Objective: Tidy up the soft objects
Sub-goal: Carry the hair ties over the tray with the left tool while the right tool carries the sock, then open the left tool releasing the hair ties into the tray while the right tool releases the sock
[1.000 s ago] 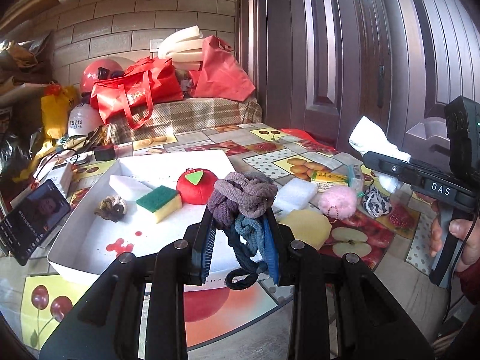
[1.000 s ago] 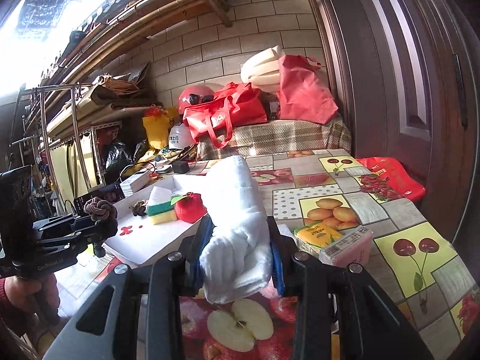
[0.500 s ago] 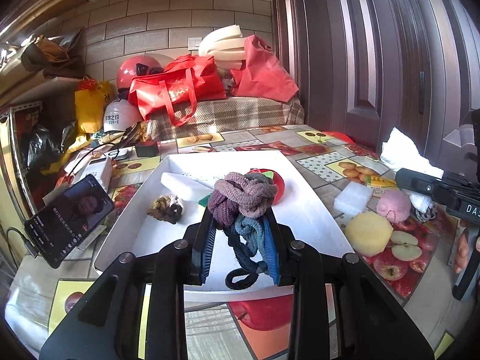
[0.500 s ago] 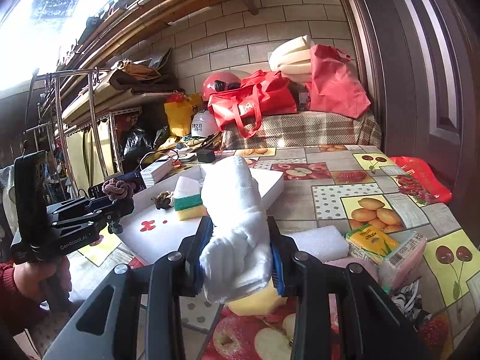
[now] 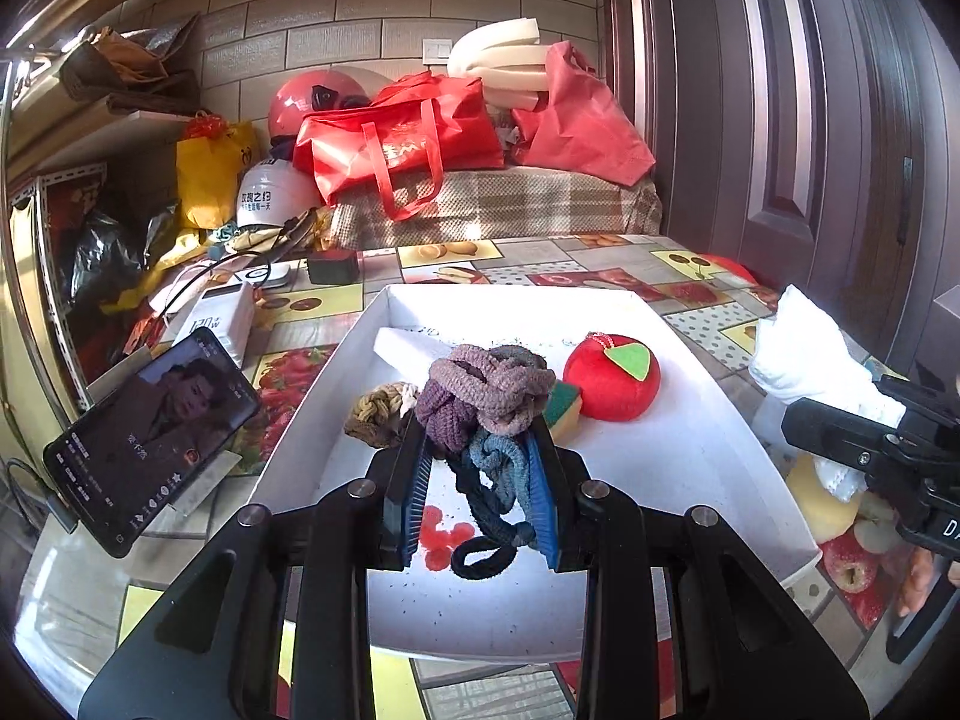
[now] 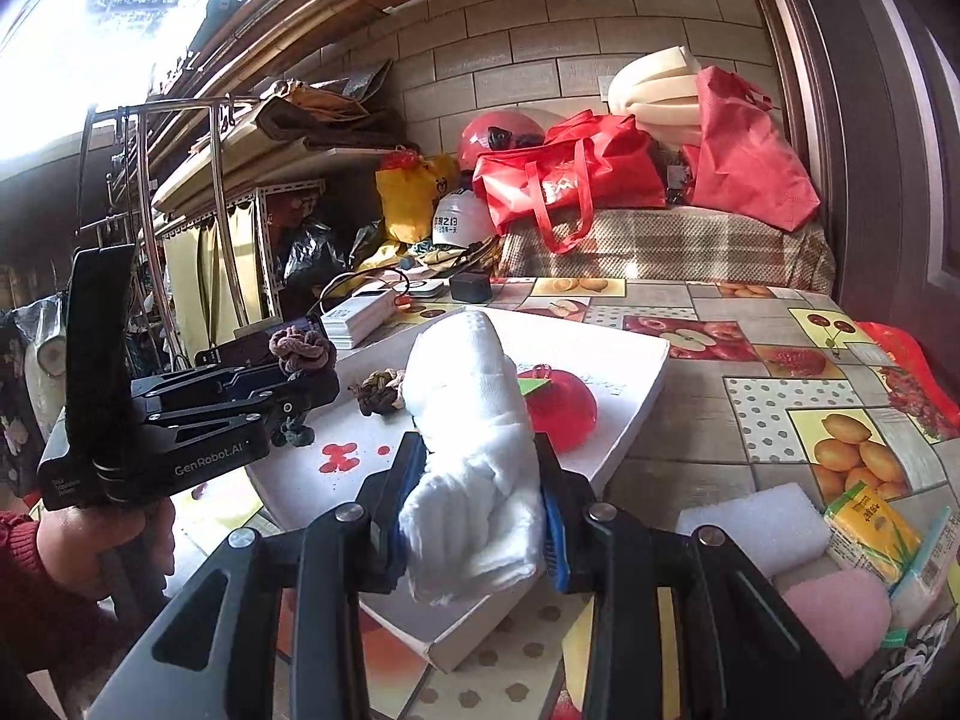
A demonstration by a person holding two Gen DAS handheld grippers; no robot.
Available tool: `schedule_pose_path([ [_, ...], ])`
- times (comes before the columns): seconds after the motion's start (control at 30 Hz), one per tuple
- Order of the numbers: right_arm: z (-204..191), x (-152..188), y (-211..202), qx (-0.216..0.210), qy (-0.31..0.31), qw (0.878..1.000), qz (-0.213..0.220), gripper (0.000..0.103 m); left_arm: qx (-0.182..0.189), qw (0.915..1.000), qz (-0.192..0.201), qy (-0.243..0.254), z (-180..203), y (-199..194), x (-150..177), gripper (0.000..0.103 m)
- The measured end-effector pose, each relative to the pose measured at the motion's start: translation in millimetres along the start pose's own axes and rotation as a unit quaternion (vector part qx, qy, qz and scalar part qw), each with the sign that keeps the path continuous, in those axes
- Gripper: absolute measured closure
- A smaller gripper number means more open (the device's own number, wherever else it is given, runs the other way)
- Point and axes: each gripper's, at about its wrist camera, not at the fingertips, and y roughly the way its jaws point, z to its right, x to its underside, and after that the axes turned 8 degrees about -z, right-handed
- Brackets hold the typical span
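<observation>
Knitted hair ties (image 5: 486, 402), purple, mauve and blue-grey, fill the left tool (image 5: 480, 492) in the left wrist view: its blue pads are clamped on the bundle, with a dark loop dangling below the tips. The pinch is high on the clump, probably so the whole tangle travels as one. Straight ahead of and beneath the tips lies the white tray (image 5: 708, 456), so the bundle hangs over its near half, seemingly poised for a drop. Beyond the tips sit a brown tie (image 5: 378, 414) to the left, a sponge (image 5: 563, 405) just right, and a red apple toy (image 5: 612, 378) further right; that suggests the tray is the collecting place. A phone (image 5: 150, 438) leans well off to the left, on the desk (image 5: 312, 300).

From the right wrist view, the right tool (image 6: 474, 504) grips a white towel (image 6: 474, 420) around its lower part, the rolled end standing up past the tips. It hovers over the tray's near corner (image 6: 624, 432), the apple toy just behind the towel. A white foam block (image 6: 750, 522) and pink puff (image 6: 834, 606) wait on the desk to its right, likely next.
</observation>
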Motion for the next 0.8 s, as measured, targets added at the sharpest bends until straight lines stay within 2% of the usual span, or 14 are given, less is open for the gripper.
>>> schedule_pose_path([
  [0.23, -10.6, -11.9, 29.8, -0.011, -0.001, 1.000, -0.023, 0.069, 0.002, 0.9996, -0.024, -0.018, -8.9, 14.6, -6.3, 0.074],
  [0.43, -9.0, -17.7, 48.1, -0.006, 0.014, 0.999, -0.051, 0.068, -0.003, 0.9990, -0.039, -0.021, -9.9, 24.8, -11.4, 0.074],
  [0.53, -10.0, -17.8, 50.8, 0.005, 0.016, 0.998, -0.059, 0.065, -0.005, 0.9983, -0.046, -0.034, -14.8, 27.2, -11.8, 0.071],
  [0.6, -10.9, -17.3, 49.7, 0.012, 0.015, 0.998, -0.058, 0.047, -0.021, 0.9978, -0.043, -0.046, -17.9, 25.2, -11.3, 0.061],
  [0.63, -11.1, -17.2, 49.2, 0.016, 0.015, 0.998, -0.057, 0.024, -0.028, 0.9976, -0.040, -0.050, -19.1, 24.0, -11.2, 0.037],
  [0.67, -11.1, -17.1, 48.8, 0.020, 0.016, 0.998, -0.056, 0.012, -0.030, 0.9976, -0.037, -0.050, -19.4, 23.0, -11.1, 0.012],
  [0.7, -10.8, -17.6, 48.3, 0.020, 0.016, 0.998, -0.054, 0.011, -0.032, 0.9978, -0.033, -0.048, -18.3, 21.5, -10.8, 0.002],
  [0.8, -7.8, -18.3, 48.4, 0.028, 0.024, 0.998, -0.053, 0.003, -0.038, 0.9983, -0.024, -0.037, -14.6, 17.8, -9.7, 0.000],
])
